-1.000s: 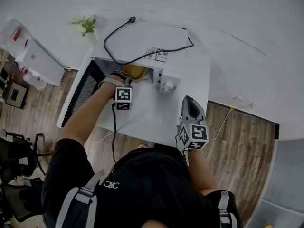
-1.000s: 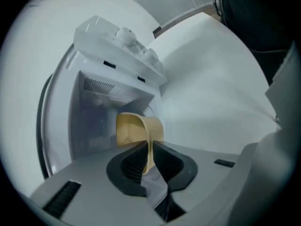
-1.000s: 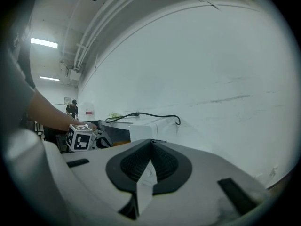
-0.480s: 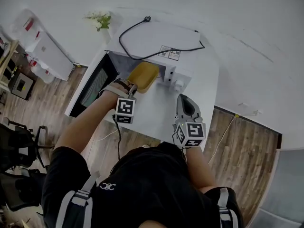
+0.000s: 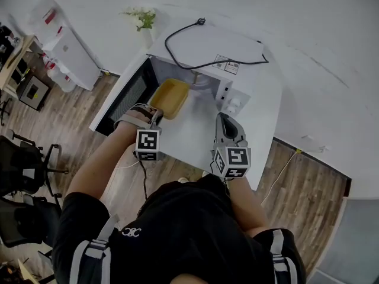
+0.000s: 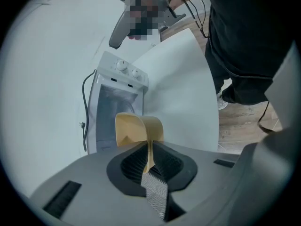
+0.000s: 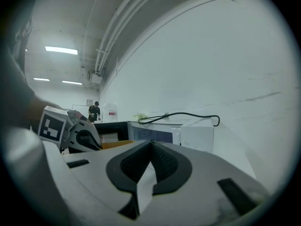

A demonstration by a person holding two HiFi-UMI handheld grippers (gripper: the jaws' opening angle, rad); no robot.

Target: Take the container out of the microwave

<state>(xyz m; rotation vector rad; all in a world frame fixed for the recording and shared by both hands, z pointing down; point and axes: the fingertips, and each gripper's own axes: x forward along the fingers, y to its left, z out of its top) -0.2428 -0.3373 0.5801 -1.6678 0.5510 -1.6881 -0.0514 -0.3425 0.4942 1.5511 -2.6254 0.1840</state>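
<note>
The yellow container [image 5: 170,97] hangs just outside the open microwave [image 5: 207,52], above the white table [image 5: 192,141]. My left gripper [image 5: 155,112] is shut on its near rim. In the left gripper view the thin rim [image 6: 149,149] is pinched between the ribbed pads, and the container [image 6: 136,128] stands in front of the microwave [image 6: 117,95]. My right gripper [image 5: 225,120] hovers over the table right of the container, pointing at the microwave's control side, jaws shut with nothing in them. In the right gripper view I see the left gripper [image 7: 70,131], a strip of the container [image 7: 115,145] and the microwave [image 7: 188,135].
The microwave door [image 5: 124,93] stands swung open to the left. A black power cable [image 5: 195,46] lies on top of the microwave. A small plant [image 5: 144,19] stands behind it. A white cabinet [image 5: 65,46] and office chairs [image 5: 26,158] are at the left on the wooden floor.
My left gripper has drawn the yellow container out of the microwave cavity and toward me. The right gripper has shifted a little closer to the microwave front.
</note>
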